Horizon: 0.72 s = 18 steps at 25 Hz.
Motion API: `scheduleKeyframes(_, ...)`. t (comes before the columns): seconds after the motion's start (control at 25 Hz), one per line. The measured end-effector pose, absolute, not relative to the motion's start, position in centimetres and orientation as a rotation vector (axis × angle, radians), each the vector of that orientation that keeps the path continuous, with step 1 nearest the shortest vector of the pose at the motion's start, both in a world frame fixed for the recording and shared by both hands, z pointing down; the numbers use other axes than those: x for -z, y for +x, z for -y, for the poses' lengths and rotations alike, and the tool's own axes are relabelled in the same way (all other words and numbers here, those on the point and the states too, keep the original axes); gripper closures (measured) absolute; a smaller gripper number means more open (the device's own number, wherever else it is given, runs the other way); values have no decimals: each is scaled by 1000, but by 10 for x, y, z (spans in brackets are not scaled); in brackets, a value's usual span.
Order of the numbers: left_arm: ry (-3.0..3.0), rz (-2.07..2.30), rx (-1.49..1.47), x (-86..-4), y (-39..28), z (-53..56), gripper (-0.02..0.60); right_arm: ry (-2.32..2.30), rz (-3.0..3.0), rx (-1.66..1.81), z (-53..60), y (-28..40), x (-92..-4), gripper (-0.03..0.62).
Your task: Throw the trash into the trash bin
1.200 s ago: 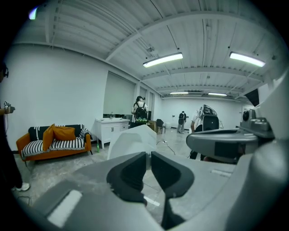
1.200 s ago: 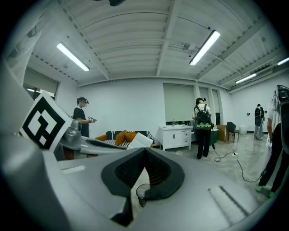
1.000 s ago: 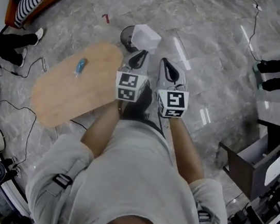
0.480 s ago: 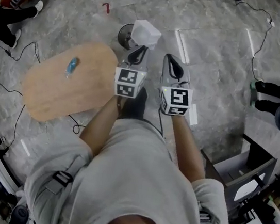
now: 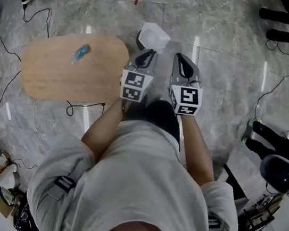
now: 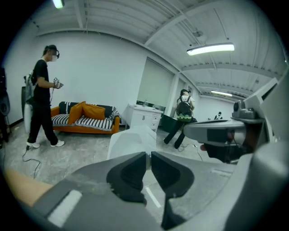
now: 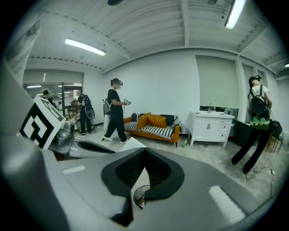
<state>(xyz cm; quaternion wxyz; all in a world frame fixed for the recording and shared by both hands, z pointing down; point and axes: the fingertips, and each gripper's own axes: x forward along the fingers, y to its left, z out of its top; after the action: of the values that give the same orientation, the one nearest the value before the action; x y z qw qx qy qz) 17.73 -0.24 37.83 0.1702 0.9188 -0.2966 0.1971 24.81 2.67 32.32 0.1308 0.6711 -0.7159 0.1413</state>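
Wooden table (image 5: 59, 75) on the person's left carries the blue trash (image 5: 81, 51), which lies near the far edge, well apart from both tools, so I judge the pickup not yet done. The white-lined trash bin (image 5: 155, 34) stands on the floor just past the table's end, straight ahead of the two tools, which are held side by side and aimed low, probably while the person lines up. The left gripper (image 5: 149, 52) shows a thin slit between its jaws with nothing in it; the right gripper (image 5: 178, 56) has its tips pressed together, empty
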Motion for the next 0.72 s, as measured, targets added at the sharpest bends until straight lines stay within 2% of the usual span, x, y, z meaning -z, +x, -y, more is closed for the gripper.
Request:
scheduleKeyframes(0.44,2412,1097,-555,-434,193,61,523,1565,2231,-538,52,268,-418,586)
scheduleKeyframes(0.72,2327,1191,-602,-504,207,106,523,1416,2277,-426,109,287,-484,586)
